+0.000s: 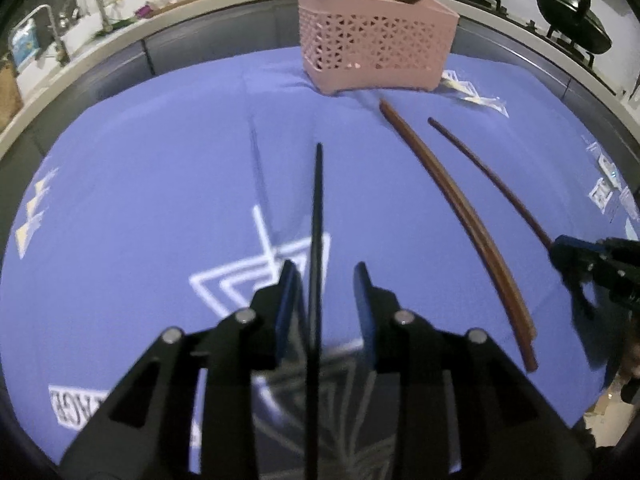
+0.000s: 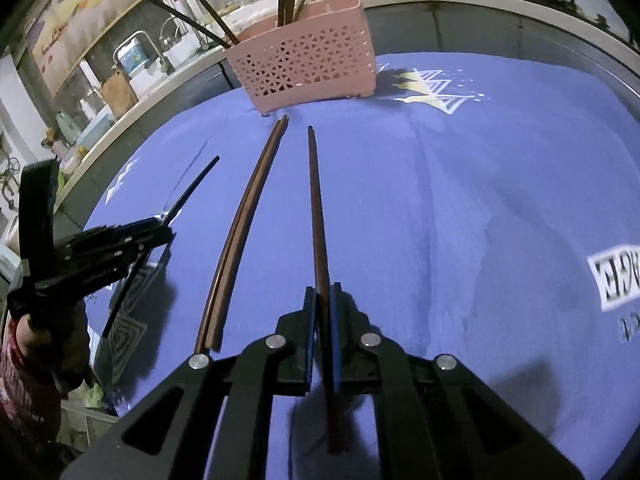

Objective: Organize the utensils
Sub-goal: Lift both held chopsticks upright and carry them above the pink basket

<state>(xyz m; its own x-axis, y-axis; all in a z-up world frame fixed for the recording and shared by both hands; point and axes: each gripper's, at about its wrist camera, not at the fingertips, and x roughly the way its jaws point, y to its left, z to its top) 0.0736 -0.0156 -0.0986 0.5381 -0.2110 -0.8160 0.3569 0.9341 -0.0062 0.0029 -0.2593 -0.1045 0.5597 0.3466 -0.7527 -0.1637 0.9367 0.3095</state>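
Seemingly, in the left wrist view, a black chopstick [image 1: 317, 248] is seen running up between the blue pads of the left gripper [image 1: 326, 276], lying close against the left pad with a clear gap to the right one, so the jaws are parted and no pinch is shown. A purple cloth [image 1: 160, 152] with white patterns is spread beneath. At the far edge a pink basket [image 1: 376, 40] is set, with several sticks standing in it. To the right, a brown pair [image 1: 460, 216] is laid side by side on the cloth, and beyond it a single brown chopstick [image 1: 488, 178] is seen leading to the right gripper [image 1: 572, 256] at the frame's edge. In the right wrist view, the right gripper [image 2: 323, 296] is clenched on the single brown chopstick [image 2: 316, 200], whose tip points toward the pink basket [image 2: 304, 60]. The brown pair [image 2: 244, 220] is seen just left of it, touching the purple cloth [image 2: 460, 200]. Further left, the left gripper [image 2: 160, 232] is seen with the black chopstick [image 2: 196, 186] passing through it, a hand [image 2: 28, 332] gripping its handle. Whether the black chopstick is raised off the cloth cannot be told.
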